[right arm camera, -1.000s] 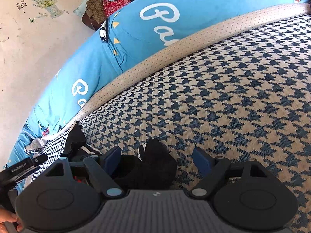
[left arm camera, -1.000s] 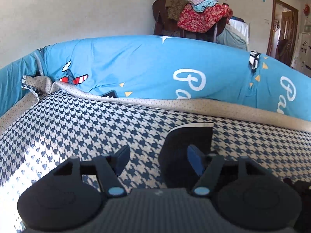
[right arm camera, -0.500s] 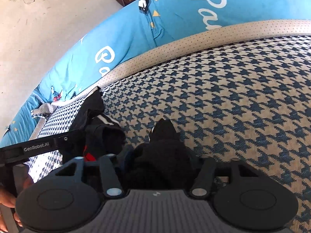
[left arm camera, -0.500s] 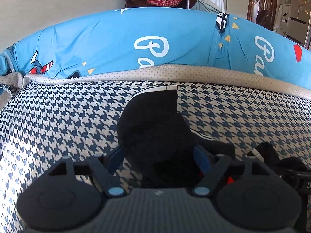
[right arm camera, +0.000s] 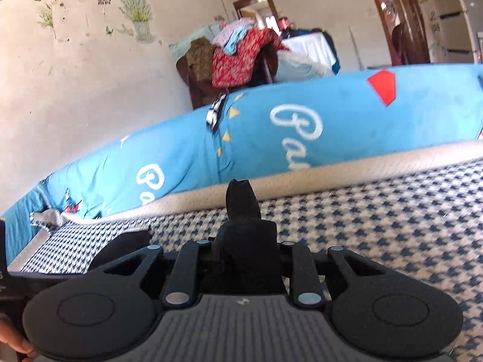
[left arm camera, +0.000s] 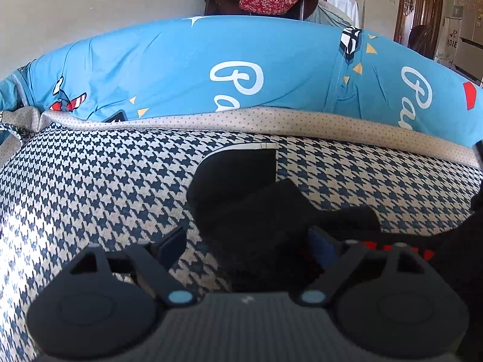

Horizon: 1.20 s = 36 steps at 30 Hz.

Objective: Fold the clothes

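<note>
A: Two grippers on one black knit garment (left arm camera: pixel 241 199) lying on the blue-and-cream houndstooth mattress cover (left arm camera: pixel 90 181). State?

B: Right gripper (right arm camera: pixel 244 250) clamped on a bunched black fold, tip raised. Left gripper (left arm camera: pixel 244 238) spread wide, fabric between its fingers, nothing pinched.

A: Advice?

B: Left should close on a single layer near the white-trimmed edge (left arm camera: pixel 241 147); both then keep the cloth taut and level.

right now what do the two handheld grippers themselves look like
Both match: the left gripper and right gripper each have a grey ribbed centre plate with a small white logo, flanked by two rounded matte-black housings and black linkage arms on silvery pivot pins. The left's finger pads are blue. No cables show.
</note>
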Motion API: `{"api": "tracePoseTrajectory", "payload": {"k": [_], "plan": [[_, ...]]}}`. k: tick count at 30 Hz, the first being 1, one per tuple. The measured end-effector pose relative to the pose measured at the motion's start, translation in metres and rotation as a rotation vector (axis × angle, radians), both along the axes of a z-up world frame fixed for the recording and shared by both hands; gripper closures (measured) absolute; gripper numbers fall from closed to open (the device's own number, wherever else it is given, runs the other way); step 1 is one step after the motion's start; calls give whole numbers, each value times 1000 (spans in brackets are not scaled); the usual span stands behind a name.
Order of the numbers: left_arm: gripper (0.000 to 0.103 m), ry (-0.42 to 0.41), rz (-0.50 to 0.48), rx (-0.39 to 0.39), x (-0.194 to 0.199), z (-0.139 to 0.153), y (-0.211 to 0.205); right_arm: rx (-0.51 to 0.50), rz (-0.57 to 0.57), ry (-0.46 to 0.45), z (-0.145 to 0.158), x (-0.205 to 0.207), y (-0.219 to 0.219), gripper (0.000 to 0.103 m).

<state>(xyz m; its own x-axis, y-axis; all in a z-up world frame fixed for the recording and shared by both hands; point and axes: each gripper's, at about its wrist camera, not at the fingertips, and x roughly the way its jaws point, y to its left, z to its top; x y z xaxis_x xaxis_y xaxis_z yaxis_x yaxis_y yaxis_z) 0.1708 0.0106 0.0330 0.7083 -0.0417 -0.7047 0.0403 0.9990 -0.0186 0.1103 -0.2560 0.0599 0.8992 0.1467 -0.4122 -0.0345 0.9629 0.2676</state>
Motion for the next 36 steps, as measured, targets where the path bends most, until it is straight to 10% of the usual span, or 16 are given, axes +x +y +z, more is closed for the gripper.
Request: {"api": "tracePoseTrajectory", "payload": {"k": [7, 13, 17, 26, 36], "plan": [[12, 2, -46, 19, -1, -5, -21, -151, -179, -139, 24, -15, -25, 81], [10, 4, -16, 89, 1, -8, -25, -24, -314, 69, 8, -8, -66, 66], [10, 4, 25, 108, 2, -6, -20, -56, -365, 38, 15, -23, -81, 51], [7, -32, 81, 91, -6, 9, -13, -1, -241, 110, 7, -37, -85, 42], [5, -20, -97, -64, -34, 21, -20, 8, -89, 203, -5, -60, -72, 26]]}}
